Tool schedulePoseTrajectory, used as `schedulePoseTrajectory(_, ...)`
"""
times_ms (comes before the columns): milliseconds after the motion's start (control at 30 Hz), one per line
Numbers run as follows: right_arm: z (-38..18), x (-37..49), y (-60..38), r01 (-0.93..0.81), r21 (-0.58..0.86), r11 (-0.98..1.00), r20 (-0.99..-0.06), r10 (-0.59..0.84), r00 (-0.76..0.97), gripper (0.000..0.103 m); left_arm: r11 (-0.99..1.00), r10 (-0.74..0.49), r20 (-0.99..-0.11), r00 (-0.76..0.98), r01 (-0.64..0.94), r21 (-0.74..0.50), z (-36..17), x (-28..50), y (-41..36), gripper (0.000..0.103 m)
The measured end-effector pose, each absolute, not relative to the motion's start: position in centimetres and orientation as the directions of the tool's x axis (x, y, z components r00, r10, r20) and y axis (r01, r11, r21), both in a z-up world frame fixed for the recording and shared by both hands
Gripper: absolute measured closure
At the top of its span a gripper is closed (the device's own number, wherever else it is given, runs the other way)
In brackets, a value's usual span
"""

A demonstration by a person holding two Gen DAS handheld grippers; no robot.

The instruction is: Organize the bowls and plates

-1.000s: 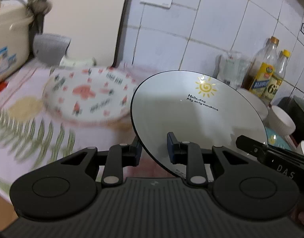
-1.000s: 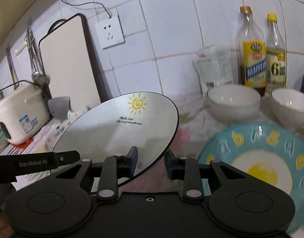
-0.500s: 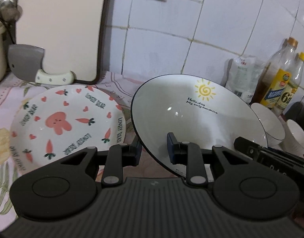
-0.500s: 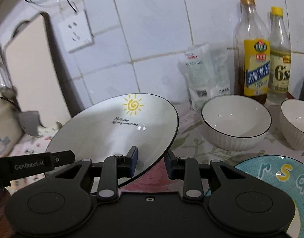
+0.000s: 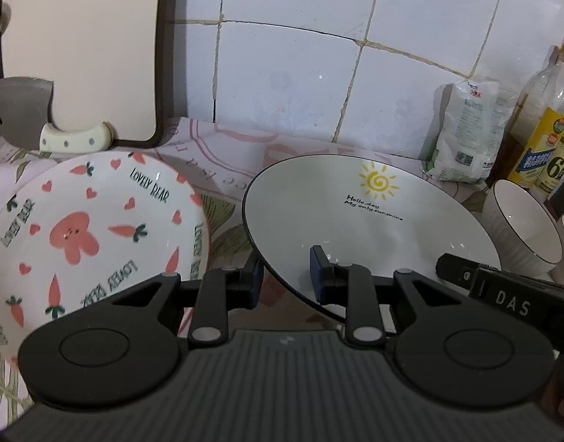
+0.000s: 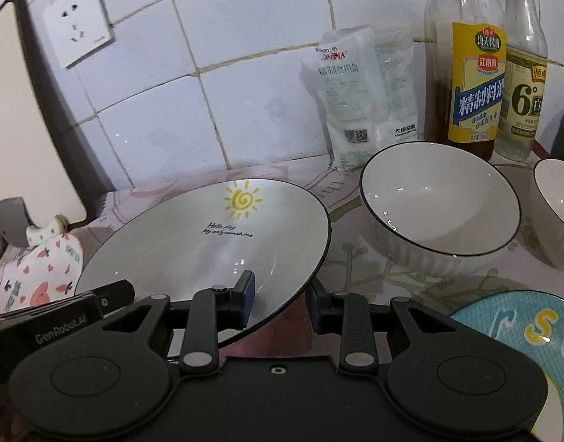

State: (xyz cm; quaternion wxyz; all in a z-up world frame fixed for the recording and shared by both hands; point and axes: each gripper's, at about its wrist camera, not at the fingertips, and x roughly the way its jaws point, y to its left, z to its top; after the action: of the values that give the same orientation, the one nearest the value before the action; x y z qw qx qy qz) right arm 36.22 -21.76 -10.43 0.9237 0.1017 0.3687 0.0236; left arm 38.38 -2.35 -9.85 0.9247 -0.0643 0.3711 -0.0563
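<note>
A white plate with a yellow sun and black rim [image 5: 370,221] is held between both grippers, just above the cloth-covered counter. My left gripper [image 5: 285,280] is shut on its left rim. My right gripper [image 6: 280,294] is shut on its right rim, where the plate shows again [image 6: 208,243]. A white plate with carrots and a pink bear [image 5: 87,232] lies to the left. Two white ribbed bowls [image 6: 440,206] [image 6: 556,213] stand to the right, and a blue plate with letters [image 6: 521,335] lies at the front right.
A cutting board [image 5: 79,48] leans on the tiled wall at the left with a cleaver [image 5: 35,118] in front. A salt bag [image 6: 363,99] and two bottles [image 6: 466,62] [image 6: 521,70] stand at the back right. A wall socket [image 6: 77,22] is above.
Both grippers have carried the sun plate forward and lower toward the wall and counter. The view has swung right, past the rice cooker, and the bear plate is now close on the left.
</note>
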Motion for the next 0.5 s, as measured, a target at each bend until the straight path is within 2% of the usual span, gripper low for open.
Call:
schedulePoseTrajectory(67, -10.4, 36.4, -21.7, 0.037, 0.206, 0.978, -0.679, 0.116, 0.725, 0.068, 0.985, -0.151, -0.686, 0.711, 0.053, -0.162, -9.8, 38.6, -2.3, 0.078)
schedulePoseTrajectory(133, -10.7, 36.4, -22.1, 0.040, 0.239, 0.970, -0.695, 0.142, 0.704, 0.063, 0.984, -0.158, -0.708, 0.688, 0.051, -0.170, -9.9, 38.8, -2.2, 0.078)
schedulePoseTrajectory(200, -11.3, 36.3, -22.5, 0.040, 0.284, 0.958, -0.727, 0.188, 0.660, 0.052, 0.978, -0.189, -0.728, 0.659, 0.057, -0.203, -10.0, 38.9, -1.9, 0.074)
schedulePoseTrajectory(267, -11.5, 35.4, -22.8, 0.020, 0.292, 0.956, -0.716, 0.205, 0.667, 0.052, 0.973, -0.203, -0.748, 0.632, 0.042, -0.229, -10.3, 38.8, -1.5, 0.070)
schedulePoseTrajectory(367, -10.8, 34.1, -23.1, 0.007, 0.281, 0.960, -0.695, 0.199, 0.691, 0.048, 0.975, -0.192, -0.725, 0.661, 0.047, -0.216, -9.5, 37.5, -1.5, 0.064)
schedulePoseTrajectory(433, -9.9, 33.3, -23.5, -0.022, 0.307, 0.951, -0.678, 0.235, 0.697, 0.045, 0.978, -0.186, -0.700, 0.690, 0.059, -0.202, -8.3, 36.4, -1.6, 0.056)
schedulePoseTrajectory(500, -9.2, 32.5, -23.9, -0.050, 0.330, 0.943, -0.661, 0.269, 0.700, 0.045, 0.981, -0.181, -0.694, 0.697, 0.078, -0.177, -7.1, 35.2, -1.8, 0.055)
